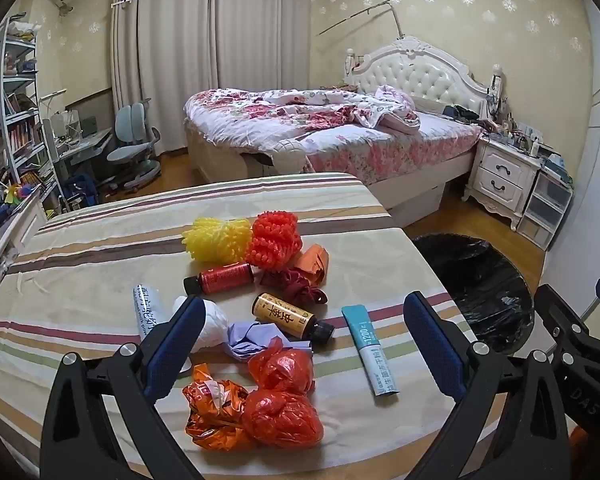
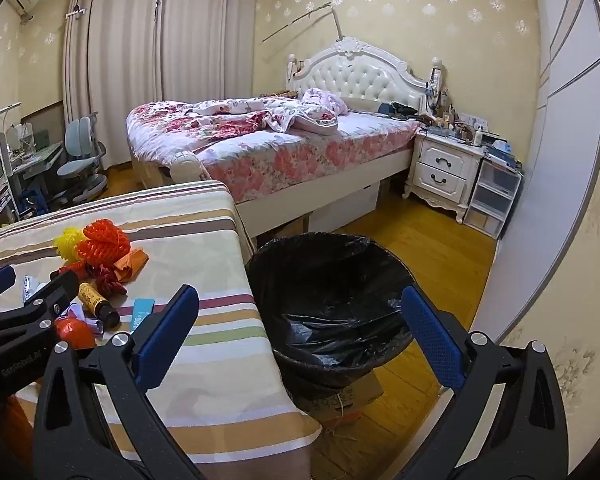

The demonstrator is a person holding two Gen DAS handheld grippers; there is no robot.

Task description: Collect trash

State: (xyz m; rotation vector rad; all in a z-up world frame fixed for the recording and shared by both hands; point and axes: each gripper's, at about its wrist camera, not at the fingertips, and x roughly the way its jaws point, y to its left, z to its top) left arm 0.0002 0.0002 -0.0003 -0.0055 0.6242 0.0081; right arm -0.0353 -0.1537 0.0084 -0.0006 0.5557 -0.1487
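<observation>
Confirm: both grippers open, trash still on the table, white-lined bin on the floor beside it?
Not quite: the bin has a black liner, not white, as the right wrist view shows. Both the left gripper and right gripper are open, trash on the table.

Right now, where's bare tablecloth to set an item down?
Free: the striped tablecloth left of and behind the yellow mesh ball, and the strip right of the teal-and-white tube toward the black-lined bin. Crowded: centre, from the orange mesh ball to the red plastic bags.
</observation>
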